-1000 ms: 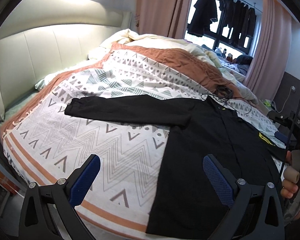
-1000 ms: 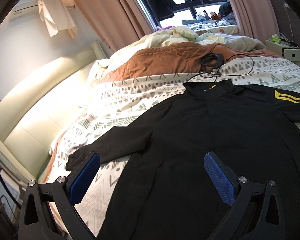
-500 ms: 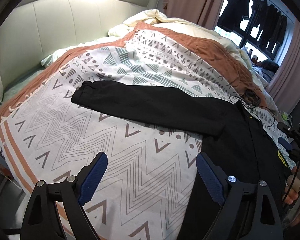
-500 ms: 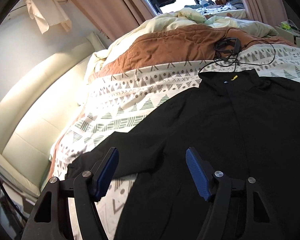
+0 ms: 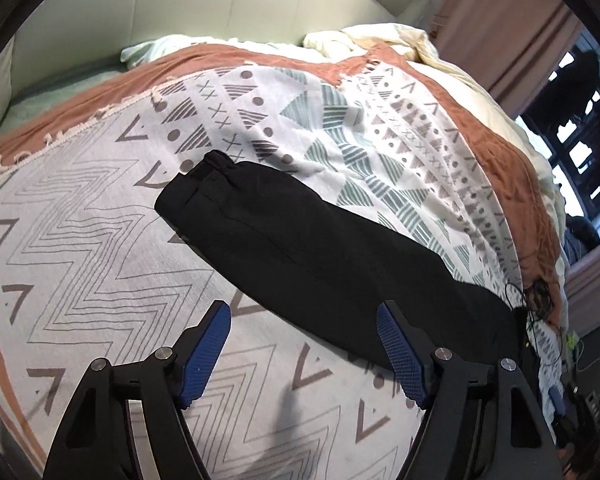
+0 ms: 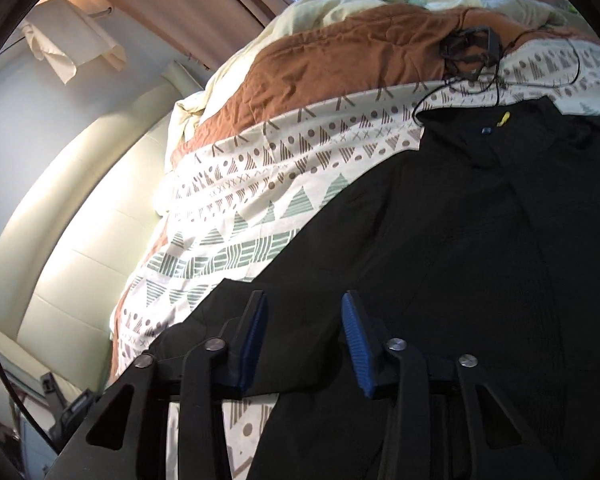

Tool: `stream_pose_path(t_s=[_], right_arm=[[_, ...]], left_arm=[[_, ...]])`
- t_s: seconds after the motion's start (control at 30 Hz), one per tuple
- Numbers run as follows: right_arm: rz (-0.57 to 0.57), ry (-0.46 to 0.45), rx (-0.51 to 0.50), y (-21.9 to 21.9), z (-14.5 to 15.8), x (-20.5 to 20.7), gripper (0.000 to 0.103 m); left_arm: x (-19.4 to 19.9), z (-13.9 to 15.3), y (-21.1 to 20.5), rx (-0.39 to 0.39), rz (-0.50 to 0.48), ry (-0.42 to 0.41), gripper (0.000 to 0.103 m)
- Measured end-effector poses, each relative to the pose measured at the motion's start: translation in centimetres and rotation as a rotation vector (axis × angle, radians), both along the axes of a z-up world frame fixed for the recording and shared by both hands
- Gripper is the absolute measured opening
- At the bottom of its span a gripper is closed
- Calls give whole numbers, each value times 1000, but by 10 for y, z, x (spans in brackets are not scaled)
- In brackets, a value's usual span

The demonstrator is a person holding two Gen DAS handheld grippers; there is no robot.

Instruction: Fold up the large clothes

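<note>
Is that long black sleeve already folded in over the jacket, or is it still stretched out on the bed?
Still stretched out. The black sleeve lies flat and straight across the patterned bedspread, its cuff away from the jacket body.

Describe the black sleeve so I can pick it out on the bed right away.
Find the patterned bedspread on the bed. A long black sleeve lies stretched flat across it, running out from the black jacket. Its gathered cuff ends near the headboard side, the only dark strip on the pale zigzag print.
</note>
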State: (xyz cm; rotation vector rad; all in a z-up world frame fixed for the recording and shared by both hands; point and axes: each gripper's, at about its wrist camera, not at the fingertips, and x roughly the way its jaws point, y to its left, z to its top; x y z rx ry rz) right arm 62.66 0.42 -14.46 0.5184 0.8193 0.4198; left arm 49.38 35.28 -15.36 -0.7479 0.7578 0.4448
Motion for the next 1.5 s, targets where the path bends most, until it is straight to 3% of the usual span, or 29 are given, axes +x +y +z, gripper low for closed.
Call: stream_pose_path(t_s=[0.13, 0.33, 0.4, 0.47, 0.53, 0.63, 0.7, 0.8, 0.97, 1.0, 1.07, 1.1, 1.33, 1.5], right_arm=[[31, 74, 20, 2, -29, 14, 24], [53, 135, 88, 8, -58, 24, 23], [66, 135, 140, 10, -64, 26, 14], [66, 156, 200, 10, -73, 28, 13], [57, 172, 249, 10, -81, 31, 12], [45, 200, 288, 9, -92, 36, 12], [38, 229, 302, 9, -103, 40, 12], [45, 274, 349, 11, -122, 47, 12], [50, 327, 340, 15, -136, 54, 16], [47, 335, 356, 13, -133, 54, 21], [45, 308, 381, 7, -119, 50, 58], [32, 273, 376, 1, -108, 45, 62], [-32, 154, 347, -40, -53, 11, 63], [-110, 141, 236, -80, -25, -21, 63]], left_arm=[[18, -27, 32, -82, 78, 51, 64], [24, -56, 56, -125, 152, 73, 64], [29, -65, 61, -133, 154, 87, 63], [31, -74, 68, -147, 187, 92, 47], [29, -81, 76, -154, 228, 83, 38], [28, -82, 84, -139, 256, 61, 12], [27, -77, 86, -134, 249, 39, 6], [28, -56, 82, -98, 229, -9, 3], [31, -4, 73, -56, 194, -106, 2], [33, 10, 69, -47, 182, -125, 1], [37, 38, 58, -19, 155, -160, 1], [40, 50, 52, -10, 140, -179, 1], [60, 149, -11, 61, -13, -318, 1], [70, 203, -64, 72, -111, -391, 1]])
